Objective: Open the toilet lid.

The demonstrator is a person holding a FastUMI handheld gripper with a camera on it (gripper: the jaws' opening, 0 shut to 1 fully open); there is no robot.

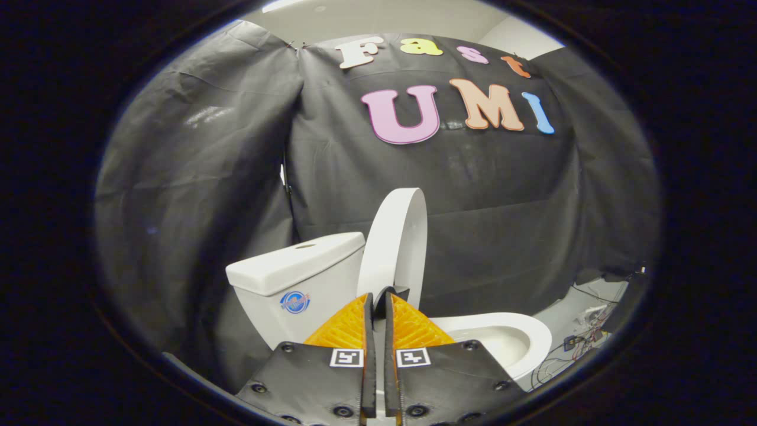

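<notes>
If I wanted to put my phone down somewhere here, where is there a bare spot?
The flat top of the tank, left of the raised toilet lid, looks bare. The floor right of the bowl is bare near it, but cables crowd it farther out. The gripper, fingers nearly together, sits just before the lid.

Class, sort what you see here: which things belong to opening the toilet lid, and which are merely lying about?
Belongs to the job:
- toilet lid, raised upright beside the tank
- claw, fingers nearly together, just before the lid's lower edge; grip unclear
- toilet bowl
- tank

Lying about:
- cables on the floor beyond the bowl
</notes>
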